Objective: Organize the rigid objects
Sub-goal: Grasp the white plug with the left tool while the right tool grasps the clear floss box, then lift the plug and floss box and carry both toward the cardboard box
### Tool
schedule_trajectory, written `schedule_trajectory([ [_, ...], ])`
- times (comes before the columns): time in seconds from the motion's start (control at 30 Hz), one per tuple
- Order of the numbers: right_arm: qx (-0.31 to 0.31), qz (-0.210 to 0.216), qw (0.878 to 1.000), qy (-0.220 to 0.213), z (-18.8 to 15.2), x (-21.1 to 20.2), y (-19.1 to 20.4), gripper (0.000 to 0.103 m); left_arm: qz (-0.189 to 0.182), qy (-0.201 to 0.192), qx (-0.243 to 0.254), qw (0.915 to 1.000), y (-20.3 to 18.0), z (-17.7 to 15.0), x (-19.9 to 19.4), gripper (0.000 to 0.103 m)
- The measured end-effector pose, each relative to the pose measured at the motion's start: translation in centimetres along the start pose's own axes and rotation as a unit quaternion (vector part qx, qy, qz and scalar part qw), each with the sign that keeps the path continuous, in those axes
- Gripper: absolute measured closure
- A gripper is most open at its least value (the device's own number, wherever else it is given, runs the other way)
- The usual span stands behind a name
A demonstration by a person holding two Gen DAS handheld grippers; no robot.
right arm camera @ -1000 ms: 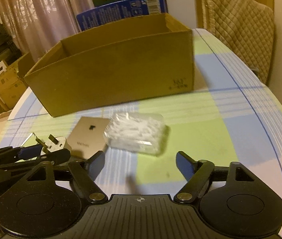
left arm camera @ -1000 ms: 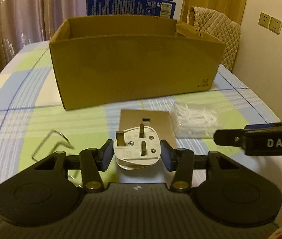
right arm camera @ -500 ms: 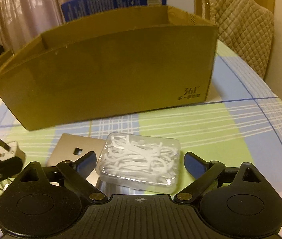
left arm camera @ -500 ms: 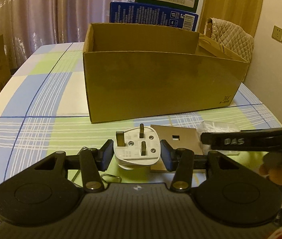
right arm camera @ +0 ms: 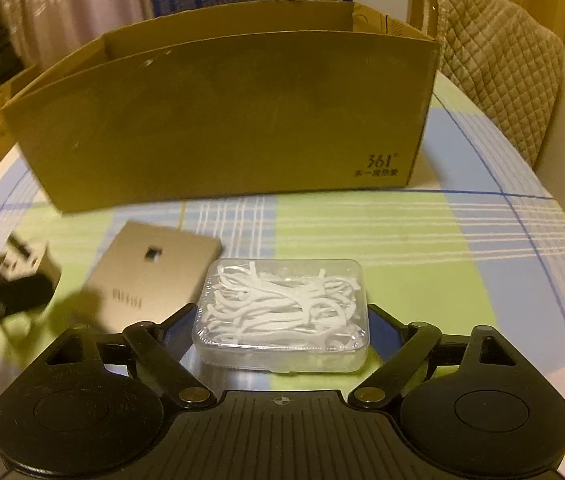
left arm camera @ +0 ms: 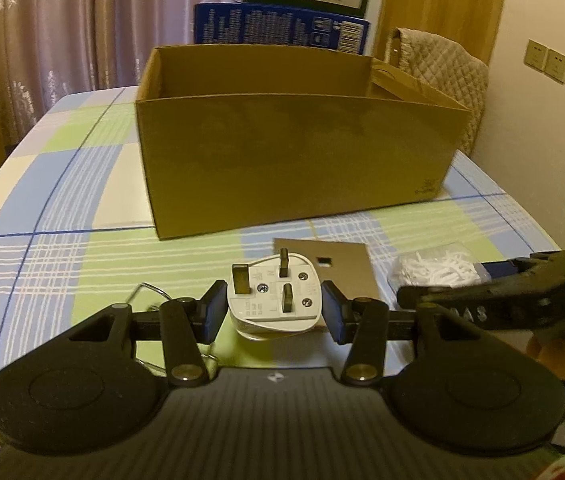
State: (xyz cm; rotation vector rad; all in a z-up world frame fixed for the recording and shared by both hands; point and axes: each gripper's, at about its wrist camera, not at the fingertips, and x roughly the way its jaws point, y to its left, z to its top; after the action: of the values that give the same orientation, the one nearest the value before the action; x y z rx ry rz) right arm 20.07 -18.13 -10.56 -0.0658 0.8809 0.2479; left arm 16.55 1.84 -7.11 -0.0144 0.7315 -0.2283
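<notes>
Two grippers are at work, and neither has yet delivered anything to the open brown cardboard box (left arm camera: pixel 294 160) filling the upper middle of both views. The left gripper (left arm camera: pixel 273 310), low and central in its own camera, has its blue pads pressed on either side of a white three-pin plug (left arm camera: pixel 273 300), pins facing up; the jaws stand partly open around the plug's body, and it looks lifted clear of the checked green, blue and white tablecloth (left arm camera: pixel 62 248).

The right gripper (right arm camera: pixel 280 320) sits at the bottom of its own view with its jaws closing on a clear plastic case of white floss picks (right arm camera: pixel 282 312). The case lies between the fingers on the cloth, and the pads seem close to its ends, though firm contact cannot be confirmed.

Just left of the case, a flat tan square plate with a small square hole (right arm camera: pixel 154 272) lies untouched. A thin bent wire clip (left arm camera: pixel 150 292) shows at lower left of the left view, partly hidden behind the fingers.

By my reading the sorting is at an early-to-middle stage: one item is gripped, one is being taken, and two wait. The box's inside is mostly hidden, so what it already holds I cannot tell.
</notes>
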Motion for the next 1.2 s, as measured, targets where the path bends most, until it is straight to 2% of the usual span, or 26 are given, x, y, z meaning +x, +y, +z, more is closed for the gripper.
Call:
schedule_trajectory([
  [0.2, -0.02, 0.0, 1.0, -0.004, -3.3, -2.7, -0.5, 0.019, -0.017, 0.011, 0.009, 0.9998, -1.9, -1.4, -0.8, 0.058],
  [0.4, -0.015, 0.006, 1.0, -0.002, -4.5, -3.1, -0.9, 0.019, -0.013, 0.035, 0.01, 0.9992, -2.7, -3.2, -0.5, 0.058],
  [0.9, -0.009, -0.005, 1.0, -0.022, -4.6, -4.3, -1.1, 0.02, -0.004, 0.042, 0.024, 0.9988, -3.2, -3.9, -0.2, 0.058],
  [1.2, 0.005, 0.012, 0.999, -0.036, -4.3, -7.2, -1.1, 0.02, -0.006, 0.039, 0.007, 0.9992, -4.6, -4.1, -2.7, 0.058],
])
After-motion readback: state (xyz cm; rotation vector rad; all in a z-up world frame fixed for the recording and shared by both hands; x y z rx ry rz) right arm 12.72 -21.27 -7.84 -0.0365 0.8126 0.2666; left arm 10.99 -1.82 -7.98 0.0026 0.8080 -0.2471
